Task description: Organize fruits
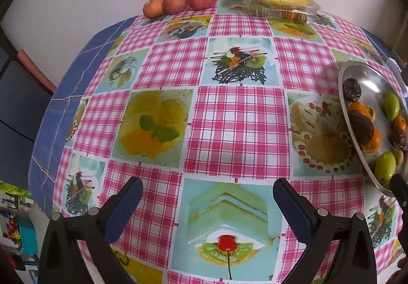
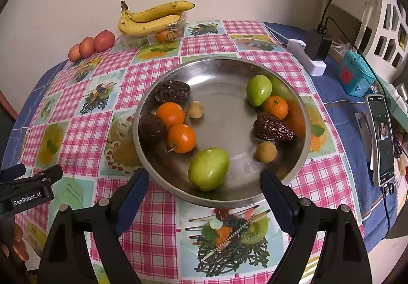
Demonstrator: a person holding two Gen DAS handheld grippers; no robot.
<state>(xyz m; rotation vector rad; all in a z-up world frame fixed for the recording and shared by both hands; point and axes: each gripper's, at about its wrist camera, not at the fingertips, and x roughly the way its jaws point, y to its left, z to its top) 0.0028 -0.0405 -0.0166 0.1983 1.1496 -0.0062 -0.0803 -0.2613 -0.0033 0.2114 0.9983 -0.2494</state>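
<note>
Right now my right gripper (image 2: pixel 204 182) gapes wide, empty, at steel plate (image 2: pixel 301 115) rim — mixed fruit inside, nearest green fruit (image 2: pixel 208 168); left gripper (image 1: pixel 207 197) wide too, over bare tablecloth (image 1: pixel 237 126). Sorting stage unclear.

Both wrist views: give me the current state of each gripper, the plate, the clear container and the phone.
Left gripper: open, empty.
Right gripper: open, empty.
Steel plate: flat on the table, holding loose fruit.
Clear container: open, bananas on top.
Phone: propped up, screen on.

plate (image 2: pixel 221 67): shiny metal | tablecloth (image 2: pixel 153 228): glossy plastic | container (image 2: pixel 178 25): clear plastic | dates (image 2: pixel 272 127): wrinkled
</note>
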